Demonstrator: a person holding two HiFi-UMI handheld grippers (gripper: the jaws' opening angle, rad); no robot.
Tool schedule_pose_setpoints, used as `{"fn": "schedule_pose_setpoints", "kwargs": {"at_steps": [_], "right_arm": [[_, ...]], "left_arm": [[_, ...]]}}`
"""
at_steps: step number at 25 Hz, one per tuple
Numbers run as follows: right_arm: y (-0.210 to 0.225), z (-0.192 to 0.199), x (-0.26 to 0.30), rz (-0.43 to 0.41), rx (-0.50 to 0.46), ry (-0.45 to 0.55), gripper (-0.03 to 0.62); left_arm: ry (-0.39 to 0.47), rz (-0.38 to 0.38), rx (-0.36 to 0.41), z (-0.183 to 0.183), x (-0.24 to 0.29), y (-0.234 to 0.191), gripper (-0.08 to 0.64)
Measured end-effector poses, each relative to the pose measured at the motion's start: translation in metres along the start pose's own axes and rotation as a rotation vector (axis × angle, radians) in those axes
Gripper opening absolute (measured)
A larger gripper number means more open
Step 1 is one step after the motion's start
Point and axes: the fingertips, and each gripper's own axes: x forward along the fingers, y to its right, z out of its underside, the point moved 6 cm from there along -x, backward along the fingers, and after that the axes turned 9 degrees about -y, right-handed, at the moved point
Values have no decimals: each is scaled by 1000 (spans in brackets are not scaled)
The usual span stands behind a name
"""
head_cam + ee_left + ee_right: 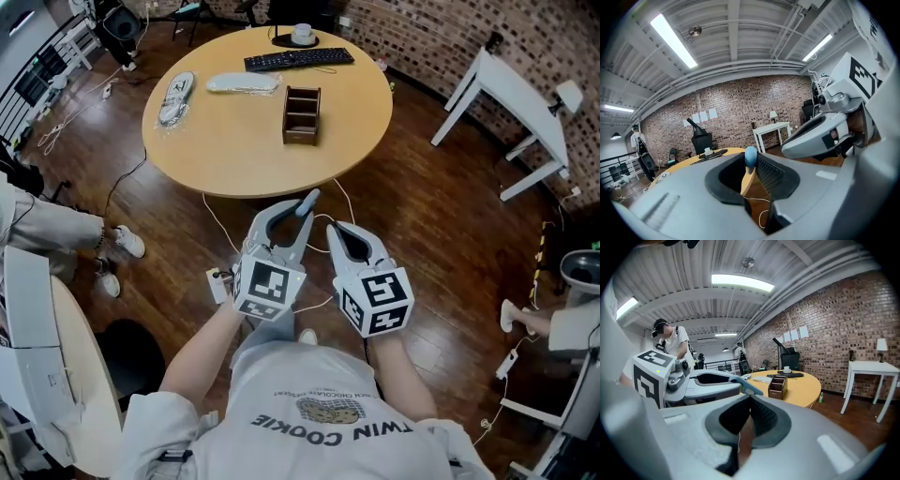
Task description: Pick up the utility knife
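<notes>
I cannot pick out the utility knife for certain. On the round wooden table (234, 159), a long pale object in a clear bag (175, 97) lies at the left, with a white wrapped object (244, 82) beside it. Both grippers hang side by side over the floor, short of the table's near edge and pointing toward it. My left gripper (307, 200) has a blue tip, its fingers meet there, and nothing is between them. Its own view shows the same jaws (750, 159). My right gripper (333, 228) is shut and empty too, as in its own view (750, 398).
A brown wooden organizer (302, 114) stands mid-table. A black keyboard (298, 59) and a cup (302, 34) sit at the far edge. White cables (220, 225) trail on the floor under the table. A white desk (516, 94) stands at the right, and a person's legs (56, 230) show at the left.
</notes>
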Motion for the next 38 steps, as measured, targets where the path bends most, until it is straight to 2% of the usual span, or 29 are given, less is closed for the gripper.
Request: {"fn": "schedule_pose_setpoints", "kwargs": {"at_steps": [7,19,38], "right_arm": [[-24,13,-28,-20,2,20,2],[-72,27,-56,-18,9,37,2],[-189,79,-129,75,37,75,2]], "left_arm": [[34,-20,-83,-4,-42,23,70],[54,-23,-161,7,-101,40,69],[67,10,-202,54,-238,84,71]]}}
